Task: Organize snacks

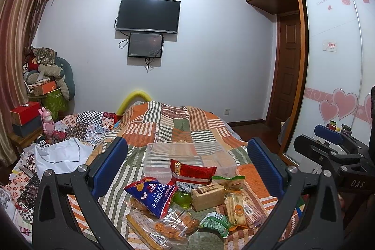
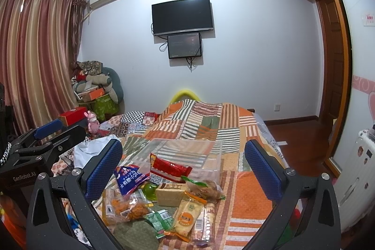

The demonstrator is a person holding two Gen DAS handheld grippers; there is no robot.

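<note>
- Left hand-held gripper (image 1: 187,170): matte black, speckled forked arms, with silver round screws (image 1: 82,168) at the joints.
- Fingers carry blue, diamond-textured pads (image 1: 264,168).
- Right hand-held gripper (image 2: 182,170): same build; its body reads "DAS".
- White "GenRobot.AI" lettering (image 2: 24,178) marks the left one.

A: Where is everything relative to the clear bin (image 1: 187,157)?

B: The bin sits on the bed (image 1: 211,128). The snack pile (image 1: 187,200) lies just in front of it, with one wrapped pack (image 1: 191,171) leaning against its front wall.

A: And behind?

B: The wall television (image 1: 148,15) hangs well behind it, the wardrobe (image 1: 332,62) to its right, the curtain (image 1: 16,39) far to its left.
</note>
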